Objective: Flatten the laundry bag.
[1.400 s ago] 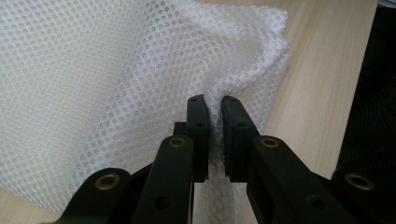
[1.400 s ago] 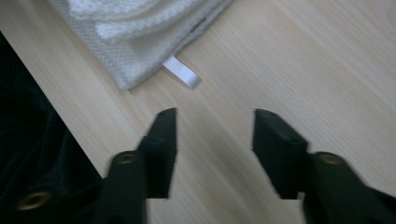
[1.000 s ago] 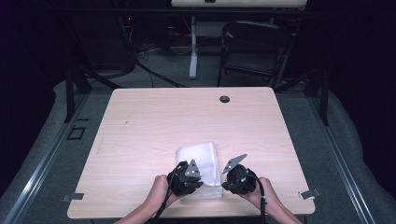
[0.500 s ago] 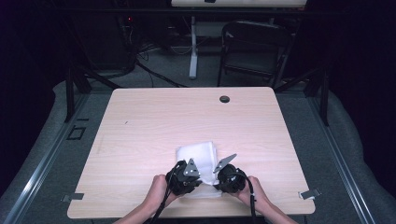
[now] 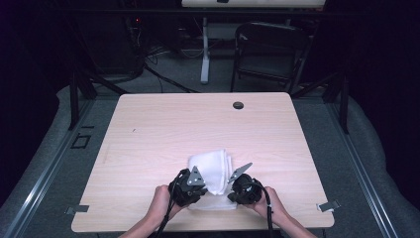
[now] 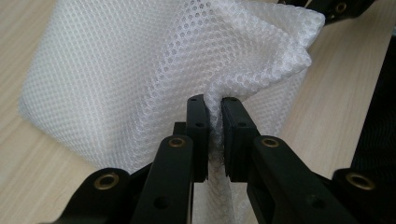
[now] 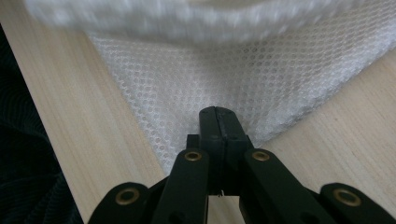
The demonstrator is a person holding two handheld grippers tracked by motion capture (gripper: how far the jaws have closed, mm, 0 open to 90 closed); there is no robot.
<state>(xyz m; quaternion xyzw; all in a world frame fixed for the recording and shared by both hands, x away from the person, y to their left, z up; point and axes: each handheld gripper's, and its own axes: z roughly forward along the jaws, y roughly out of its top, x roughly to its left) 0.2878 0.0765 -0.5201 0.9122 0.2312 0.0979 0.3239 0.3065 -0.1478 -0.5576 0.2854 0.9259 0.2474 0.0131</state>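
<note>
— Well, from the high view, where is it?
— The white mesh cloth [image 5: 214,174] lies folded near the front edge of the pale wooden table [image 5: 148,134], between the left gripper [image 5: 194,184] and right gripper [image 5: 236,182]; its near edge is hidden under them.
— And the left gripper view?
— Jaws pinching a raised fold of mesh [image 6: 140,70] — no label readable.
— Right gripper view?
— Jaws pressed together over the cloth's corner [image 7: 224,84]; whether mesh sits between them I cannot tell, and the top is blurred.

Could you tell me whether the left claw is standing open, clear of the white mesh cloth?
No, in the left gripper view the left claw is shut on a bunched fold of the white mesh cloth, pinched between its black jaws.
</note>
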